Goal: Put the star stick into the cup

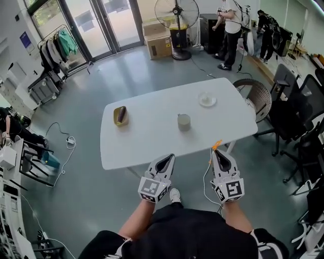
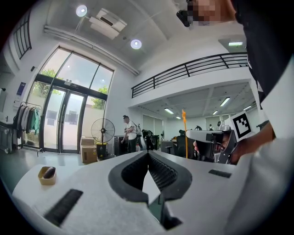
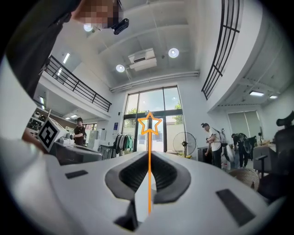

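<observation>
The star stick (image 3: 149, 137) is a thin orange rod with an outlined star on top, and my right gripper (image 3: 149, 155) is shut on it. From the head view its orange tip (image 1: 216, 145) pokes up past that gripper (image 1: 217, 153), just off the table's near edge. A grey cup (image 1: 184, 122) stands upright near the middle of the white table (image 1: 152, 141), well ahead of both grippers. My left gripper (image 1: 168, 159) hangs at the near edge, left of the right one. Its jaws (image 2: 148, 156) are shut with nothing between them. In the left gripper view the stick (image 2: 184, 133) rises from the right gripper (image 2: 206, 135).
A tan dish (image 1: 120, 116) holding a dark oblong thing sits on the table's left side, and a small white plate (image 1: 207, 100) lies far right. Office chairs (image 1: 296, 109) stand to the right. A floor fan (image 1: 176, 15), boxes and people are at the back.
</observation>
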Action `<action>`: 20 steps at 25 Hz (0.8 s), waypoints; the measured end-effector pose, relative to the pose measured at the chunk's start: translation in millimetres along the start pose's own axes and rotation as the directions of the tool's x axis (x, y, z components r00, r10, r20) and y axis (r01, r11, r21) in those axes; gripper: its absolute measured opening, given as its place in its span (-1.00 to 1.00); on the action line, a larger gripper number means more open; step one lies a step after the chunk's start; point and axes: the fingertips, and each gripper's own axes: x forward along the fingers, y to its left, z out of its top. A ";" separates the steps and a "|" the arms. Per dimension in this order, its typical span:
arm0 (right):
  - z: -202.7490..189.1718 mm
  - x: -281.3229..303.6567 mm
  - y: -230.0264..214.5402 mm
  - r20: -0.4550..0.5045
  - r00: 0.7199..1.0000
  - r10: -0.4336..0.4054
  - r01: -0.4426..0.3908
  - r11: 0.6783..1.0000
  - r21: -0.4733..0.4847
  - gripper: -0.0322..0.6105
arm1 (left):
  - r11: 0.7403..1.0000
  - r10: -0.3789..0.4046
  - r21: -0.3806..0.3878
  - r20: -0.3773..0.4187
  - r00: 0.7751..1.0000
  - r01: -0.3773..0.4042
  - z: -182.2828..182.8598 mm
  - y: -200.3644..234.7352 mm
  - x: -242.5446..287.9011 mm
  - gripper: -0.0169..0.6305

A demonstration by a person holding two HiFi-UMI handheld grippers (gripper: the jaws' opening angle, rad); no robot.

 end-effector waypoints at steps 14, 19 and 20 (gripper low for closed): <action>-9.2 130.4 0.5 0.002 1.000 -0.015 0.015 0.999 -0.029 -0.83 | 1.000 -0.001 -0.004 0.009 1.000 0.001 2.1 119.8 43.9 -0.92; -9.6 161.4 3.8 -0.001 1.000 -0.007 0.007 1.000 -0.018 -0.83 | 1.000 0.015 -0.021 0.015 1.000 -0.015 3.5 150.5 50.3 -0.92; -10.1 166.8 3.4 -0.006 1.000 -0.005 0.005 1.000 -0.019 -0.83 | 1.000 0.014 -0.021 0.015 1.000 -0.014 3.6 153.8 52.9 -0.92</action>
